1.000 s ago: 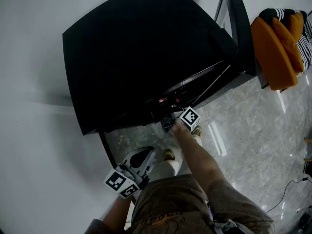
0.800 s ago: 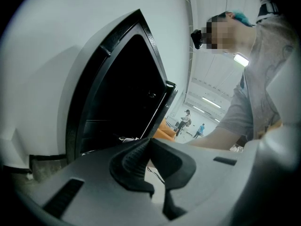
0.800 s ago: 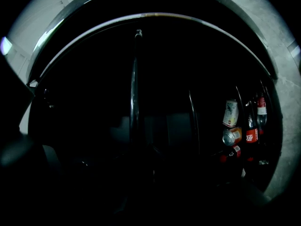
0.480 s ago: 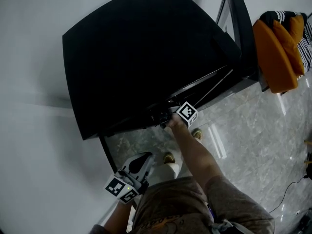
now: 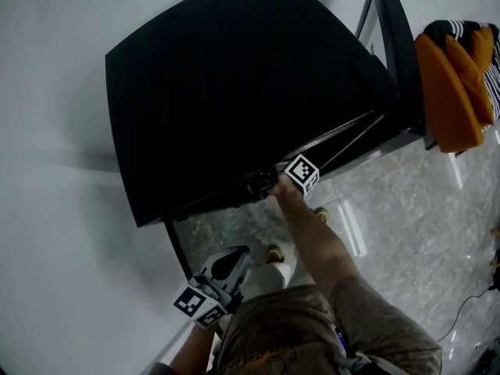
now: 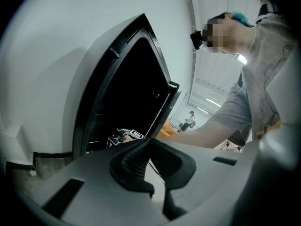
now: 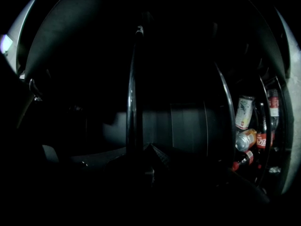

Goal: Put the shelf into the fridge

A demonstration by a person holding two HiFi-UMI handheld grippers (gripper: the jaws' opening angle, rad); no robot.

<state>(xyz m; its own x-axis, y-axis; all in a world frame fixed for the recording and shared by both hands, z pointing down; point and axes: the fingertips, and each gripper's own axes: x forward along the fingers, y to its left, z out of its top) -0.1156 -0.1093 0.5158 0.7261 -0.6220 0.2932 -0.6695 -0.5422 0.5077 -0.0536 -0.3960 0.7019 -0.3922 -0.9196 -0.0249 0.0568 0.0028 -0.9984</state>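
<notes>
A black fridge (image 5: 234, 84) fills the head view from above, its door (image 5: 394, 45) swung open at the right. My right gripper (image 5: 269, 184) is at the fridge's front opening, reaching in under the top. In the right gripper view the shelf (image 7: 133, 93) shows as a thin edge-on bar running up from the jaws into the dark interior, and the right gripper (image 7: 149, 149) is shut on it. My left gripper (image 5: 237, 258) hangs low beside the person's body, away from the fridge. In its own view the left gripper (image 6: 151, 142) is shut with nothing held.
Bottles and cans (image 7: 247, 126) stand in racks at the right of the fridge interior. An orange garment (image 5: 453, 84) lies beyond the door. The floor (image 5: 406, 209) is grey marble tile. A white wall (image 5: 55, 209) runs along the left.
My right gripper has moved a little up and in toward the fridge opening with the shelf. The left gripper has barely shifted.
</notes>
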